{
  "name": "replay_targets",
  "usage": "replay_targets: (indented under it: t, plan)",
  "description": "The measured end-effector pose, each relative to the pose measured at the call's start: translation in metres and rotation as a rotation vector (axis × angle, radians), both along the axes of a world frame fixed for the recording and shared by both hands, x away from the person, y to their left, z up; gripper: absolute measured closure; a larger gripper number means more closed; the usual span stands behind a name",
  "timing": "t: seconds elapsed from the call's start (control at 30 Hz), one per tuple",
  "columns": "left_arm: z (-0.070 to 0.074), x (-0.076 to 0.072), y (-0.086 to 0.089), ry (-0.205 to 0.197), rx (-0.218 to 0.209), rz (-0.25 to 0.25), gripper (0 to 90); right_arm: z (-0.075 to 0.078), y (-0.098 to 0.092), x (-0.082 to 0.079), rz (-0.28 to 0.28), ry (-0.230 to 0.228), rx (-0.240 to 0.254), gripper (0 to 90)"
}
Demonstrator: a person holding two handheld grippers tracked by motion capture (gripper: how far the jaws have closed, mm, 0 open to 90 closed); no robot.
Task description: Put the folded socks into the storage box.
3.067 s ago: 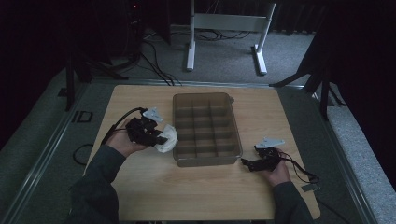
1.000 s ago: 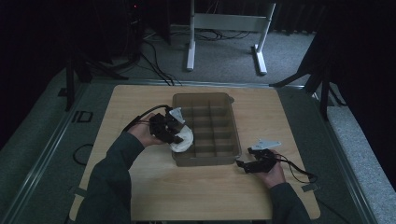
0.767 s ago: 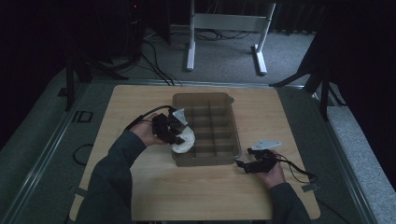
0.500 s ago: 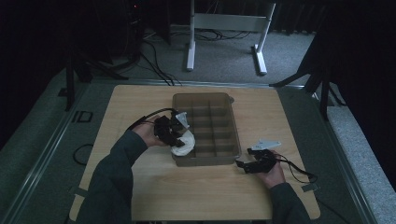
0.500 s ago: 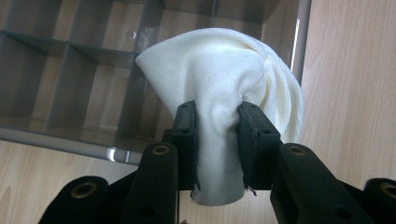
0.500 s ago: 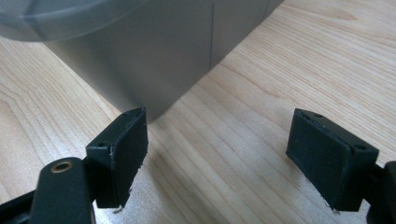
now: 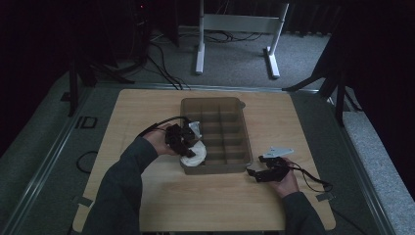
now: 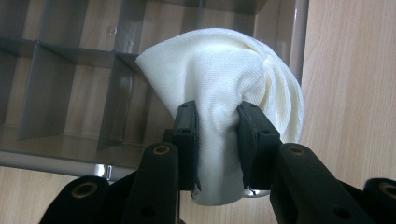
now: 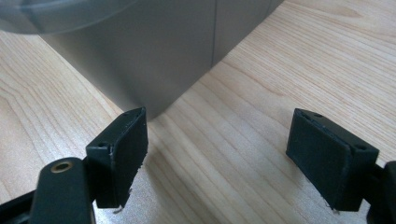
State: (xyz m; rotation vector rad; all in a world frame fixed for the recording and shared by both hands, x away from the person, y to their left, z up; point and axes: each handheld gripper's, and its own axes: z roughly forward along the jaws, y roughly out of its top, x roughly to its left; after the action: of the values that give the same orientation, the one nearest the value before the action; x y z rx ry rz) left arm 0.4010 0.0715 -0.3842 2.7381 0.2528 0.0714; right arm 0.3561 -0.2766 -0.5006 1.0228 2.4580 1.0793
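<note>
While clamped between the fingers [image 8: 187, 140] of the left gripper [image 7: 178, 139], white cloth [image 8: 229, 88] hanging over the near-left compartment of the grey organizer tray [image 7: 243, 132], at about 3 o'clock from that hand. Right gripper [image 9: 217, 158] resting on the counter [image 7: 147, 105] at the tray's near-right corner, fingers wide apart and empty. Left hand clearly nearer for lowering the cloth.

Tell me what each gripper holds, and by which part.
The left gripper pinches a white knitted cloth at its bunched lower end. The right gripper is open and holds nothing.
</note>
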Motion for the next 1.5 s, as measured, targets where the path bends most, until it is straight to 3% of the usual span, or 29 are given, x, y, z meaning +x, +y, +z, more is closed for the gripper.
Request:
replay_targets:
  t: [0.5, 1.03, 1.5]
  plan:
    - [-0.006, 0.003, -0.003, 0.022, 0.008, -0.017, 72.3, 0.000, 0.000, 0.000, 0.000, -0.003, -0.002, 20.0]
    - [-0.012, 0.007, -0.009, 0.055, 0.035, -0.002, 72.8, 0.000, 0.000, 0.000, 0.003, -0.005, -0.002, 19.9]
    - [-0.024, 0.007, -0.019, 0.046, 0.107, -0.024, 72.9, -0.001, 0.000, 0.000, 0.011, -0.004, 0.003, 19.9]
